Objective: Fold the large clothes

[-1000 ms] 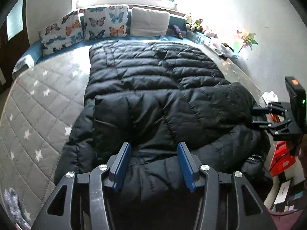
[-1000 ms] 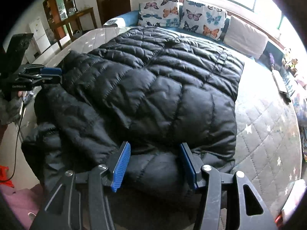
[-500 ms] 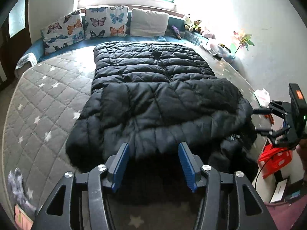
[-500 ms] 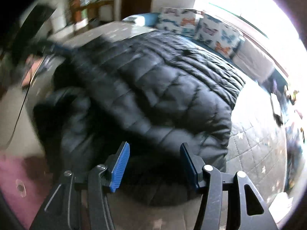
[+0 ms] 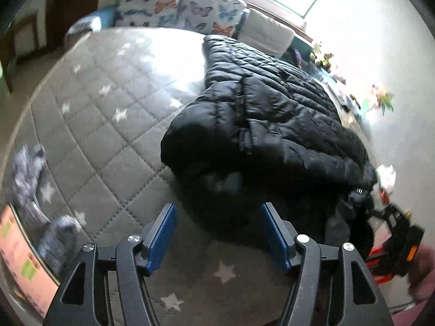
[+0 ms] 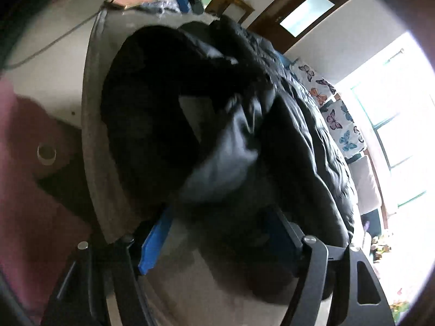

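A black puffer jacket [image 5: 272, 125] lies folded on the grey star-quilted mattress [image 5: 103, 141], its bulky near edge just ahead of my left gripper [image 5: 217, 217]. The left jaws are opening, and only bare mattress shows between the blue pads [image 5: 163, 231]. My right gripper [image 5: 378, 212] is at the far right, beside the jacket's striped cuff [image 5: 359, 191]. In the right wrist view the picture is strongly tilted and the jacket [image 6: 299, 141] fills the middle. The right gripper [image 6: 217, 225] is also opening. Loose dark fabric lies between its fingers, and I do not see the pads pressing on it.
Butterfly pillows [image 5: 190, 13] and a white pillow [image 5: 266, 32] line the bed's far end under a window. A patterned cloth [image 5: 30, 174] and a pink sheet [image 5: 16, 258] lie at the left edge. Toys and a flower [image 5: 380, 97] stand along the right wall. A maroon garment [image 6: 24, 179] borders the bed.
Both grippers have pulled back from the jacket with wider jaws. The left view has swung left, so more bare mattress shows. The right view has rolled sharply, and the jacket's near part now lies folded over.
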